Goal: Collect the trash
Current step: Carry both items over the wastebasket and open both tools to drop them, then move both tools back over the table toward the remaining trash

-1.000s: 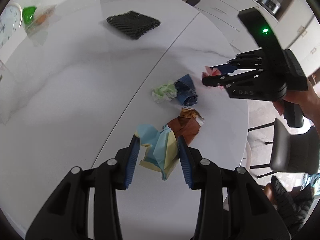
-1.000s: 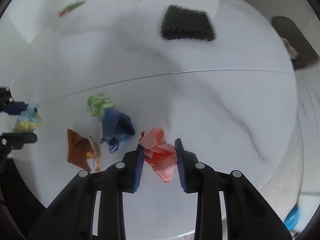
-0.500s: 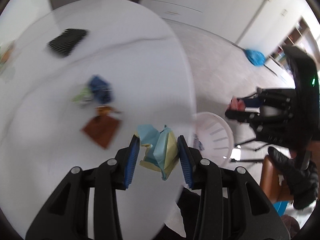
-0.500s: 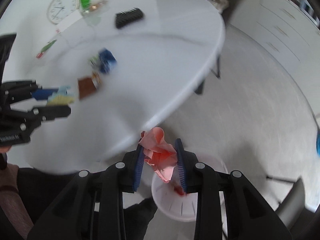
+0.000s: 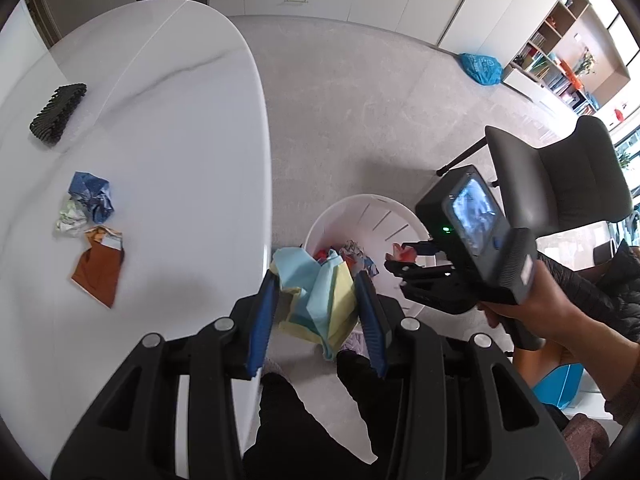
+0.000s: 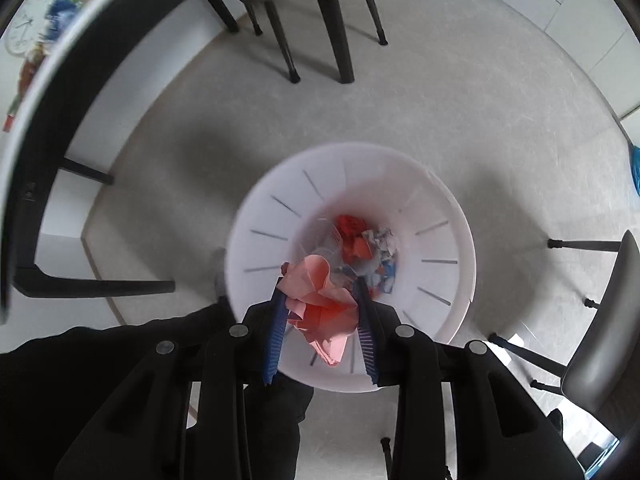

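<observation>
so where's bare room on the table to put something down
Bare tabletop between the black mat and the far rounded edge, and near the camera beside the brown paper. Crowded where blue wad, pale wad and brown paper cluster.

The left wrist camera is looking steeply down along its fingers, taking in the white table (image 5: pixel 168 168) edge at left and the floor at right, with the white bin (image 5: pixel 372 216) near centre. The right wrist camera is pointing straight down, sitting close above the same bin (image 6: pixel 448 248), with chair legs (image 6: pixel 340 40) ringing the view. Both views are sharing the bin and the grey floor (image 6: pixel 460 100).
</observation>
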`<action>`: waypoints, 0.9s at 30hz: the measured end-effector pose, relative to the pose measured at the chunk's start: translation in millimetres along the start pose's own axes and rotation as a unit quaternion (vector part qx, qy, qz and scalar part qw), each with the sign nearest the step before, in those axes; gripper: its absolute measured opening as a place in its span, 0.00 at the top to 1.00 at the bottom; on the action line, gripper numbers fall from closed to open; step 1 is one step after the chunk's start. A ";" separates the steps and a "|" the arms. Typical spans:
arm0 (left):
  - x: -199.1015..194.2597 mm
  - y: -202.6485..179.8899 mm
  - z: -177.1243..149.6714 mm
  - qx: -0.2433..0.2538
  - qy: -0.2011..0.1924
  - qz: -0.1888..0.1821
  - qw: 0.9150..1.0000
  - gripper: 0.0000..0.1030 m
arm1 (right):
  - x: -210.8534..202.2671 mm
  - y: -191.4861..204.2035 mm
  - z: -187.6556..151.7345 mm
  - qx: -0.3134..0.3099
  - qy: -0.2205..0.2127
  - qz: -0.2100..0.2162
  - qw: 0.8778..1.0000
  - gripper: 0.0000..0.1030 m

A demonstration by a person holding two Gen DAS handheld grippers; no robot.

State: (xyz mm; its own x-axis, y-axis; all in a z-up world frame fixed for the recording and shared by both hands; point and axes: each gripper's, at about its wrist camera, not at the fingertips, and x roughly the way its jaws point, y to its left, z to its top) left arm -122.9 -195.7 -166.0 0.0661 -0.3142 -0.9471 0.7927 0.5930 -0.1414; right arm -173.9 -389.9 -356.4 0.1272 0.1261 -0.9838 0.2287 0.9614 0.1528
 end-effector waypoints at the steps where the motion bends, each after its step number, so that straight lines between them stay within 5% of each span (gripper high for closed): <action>1: 1.1 -2.8 0.9 -0.001 0.001 0.000 1.000 0.62 | 2.1 -0.8 -3.8 0.001 0.003 0.012 1.000 0.60; 4: 7.4 -8.9 4.2 0.002 0.006 0.001 1.000 0.62 | 0.9 -1.9 -4.0 -0.002 0.001 0.033 0.999 0.14; 7: 14.5 -17.3 3.8 0.012 0.013 -0.001 1.000 0.62 | -15.0 -4.0 -6.8 -0.009 -0.015 0.014 1.000 0.06; 15: 52.0 -49.6 12.0 0.043 0.037 -0.030 0.998 0.60 | -92.2 -54.9 -46.8 0.053 -0.075 -0.046 0.995 0.02; 16: 56.7 -53.3 12.2 0.047 0.044 -0.041 0.997 0.53 | -96.9 -59.5 -51.6 0.061 -0.080 -0.050 0.994 0.02; 18: 69.3 -61.7 13.1 0.051 0.065 -0.046 0.995 0.13 | -114.3 -72.7 -62.1 0.082 -0.094 -0.056 0.991 0.02; 27: 75.5 -92.2 12.7 0.078 0.070 -0.025 0.994 0.08 | -153.4 -109.8 -88.2 0.139 -0.121 -0.063 0.981 0.02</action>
State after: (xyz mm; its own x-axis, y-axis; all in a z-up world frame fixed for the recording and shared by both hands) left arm -183.3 -283.5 -220.9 -0.0520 -0.2272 -0.9725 0.8784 0.4529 -0.1528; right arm -303.6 -493.3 -230.5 0.2988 -0.0834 -0.9507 0.5066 0.8581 0.0840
